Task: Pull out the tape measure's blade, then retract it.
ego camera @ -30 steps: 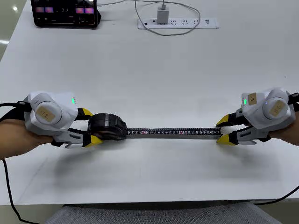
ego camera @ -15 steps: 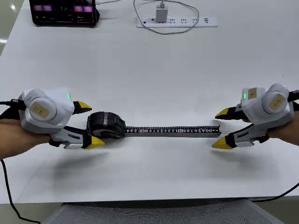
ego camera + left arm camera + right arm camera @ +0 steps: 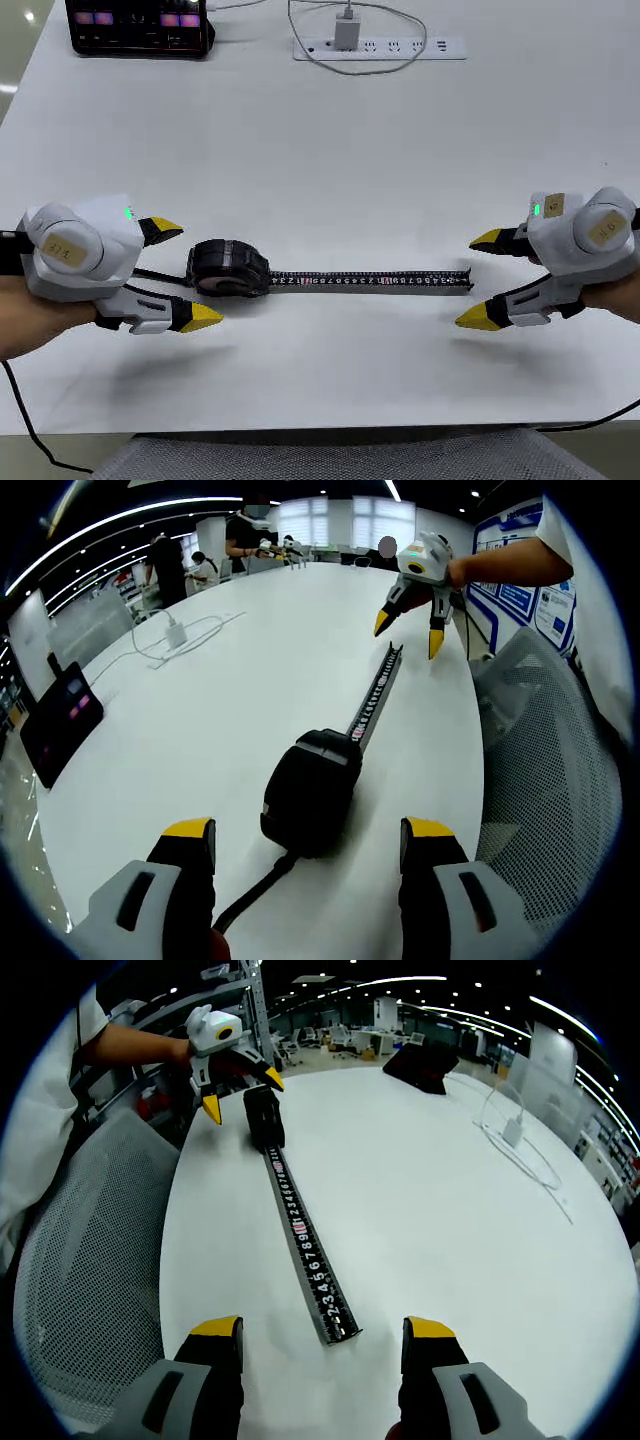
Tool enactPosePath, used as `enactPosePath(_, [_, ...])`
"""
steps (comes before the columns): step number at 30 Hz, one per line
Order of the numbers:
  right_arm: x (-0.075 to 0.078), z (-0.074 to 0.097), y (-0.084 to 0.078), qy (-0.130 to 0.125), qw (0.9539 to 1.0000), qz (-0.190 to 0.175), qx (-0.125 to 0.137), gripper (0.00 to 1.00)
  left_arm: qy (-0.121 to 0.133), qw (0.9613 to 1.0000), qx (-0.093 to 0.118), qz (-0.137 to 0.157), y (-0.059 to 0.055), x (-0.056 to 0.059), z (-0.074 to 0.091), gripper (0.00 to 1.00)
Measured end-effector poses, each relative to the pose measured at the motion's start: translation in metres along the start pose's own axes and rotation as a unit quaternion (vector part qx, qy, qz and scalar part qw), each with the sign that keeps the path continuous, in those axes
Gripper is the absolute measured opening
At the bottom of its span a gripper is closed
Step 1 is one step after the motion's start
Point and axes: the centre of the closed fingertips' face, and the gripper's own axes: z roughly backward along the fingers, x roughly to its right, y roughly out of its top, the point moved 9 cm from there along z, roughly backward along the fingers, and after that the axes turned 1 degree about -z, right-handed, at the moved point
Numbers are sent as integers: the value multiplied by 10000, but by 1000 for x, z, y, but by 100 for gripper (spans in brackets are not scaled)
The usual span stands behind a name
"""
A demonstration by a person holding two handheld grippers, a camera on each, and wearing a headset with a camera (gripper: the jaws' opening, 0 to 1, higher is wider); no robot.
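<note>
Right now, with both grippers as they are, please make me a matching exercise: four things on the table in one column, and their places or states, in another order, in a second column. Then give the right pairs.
Things
1. black tape measure case
2. dark numbered blade
3. long white power strip
4. dark tablet with a lit screen

Places or states
A. at the far edge of the white table, a white charger plugged in
B. at the far left corner
C. just ahead of the open left gripper, not held
D. pulled out flat, its end free at the open right gripper

Pairs: 1-C, 2-D, 3-A, 4-B
</note>
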Motion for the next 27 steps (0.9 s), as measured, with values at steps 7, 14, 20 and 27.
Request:
enactPosePath(7, [-5, 5, -1, -165, 9996, -150, 154, 64, 155, 9996, 157, 191, -1, 2, 7, 75])
enactPosePath(14, [-11, 9, 0, -286, 9986, -296, 329, 66, 291, 9983, 310, 399, -2, 7, 15, 83])
enactPosePath(20, [-21, 13, 1, -428, 9969, -425, 505, 69, 431, 9964, 393, 616, -7, 10, 19, 85])
enactPosePath(27, [-27, 18, 2, -576, 9950, -537, 608, 72, 546, 9937, 555, 812, -14, 17, 24, 86])
